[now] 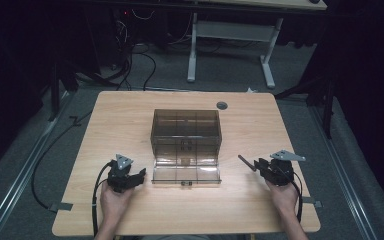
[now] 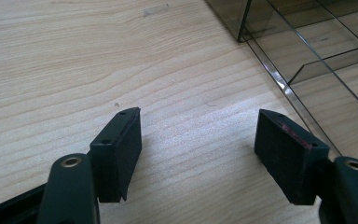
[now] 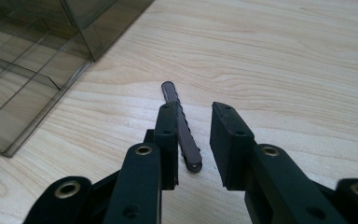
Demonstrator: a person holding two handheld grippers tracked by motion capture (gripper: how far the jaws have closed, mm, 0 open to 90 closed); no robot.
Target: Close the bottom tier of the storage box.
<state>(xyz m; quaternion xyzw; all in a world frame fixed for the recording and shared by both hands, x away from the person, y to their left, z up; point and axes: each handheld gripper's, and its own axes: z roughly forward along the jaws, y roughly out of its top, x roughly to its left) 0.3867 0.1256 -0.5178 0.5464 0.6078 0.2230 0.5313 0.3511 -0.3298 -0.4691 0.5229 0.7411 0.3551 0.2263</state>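
High view: a smoky transparent organizer box [image 1: 185, 134] sits mid-surface [image 1: 120, 115], its front flap [image 1: 186, 173] folded down flat. The left tool [image 1: 141, 176] rests just left of that flap, jaws spread with nothing between them. The right tool [image 1: 247, 164] hovers to the flap's right; in the right gripper view a slim dark hair clip [image 3: 182, 127] lies against its left jaw, the opposite pad apart from it, so nothing is clamped.
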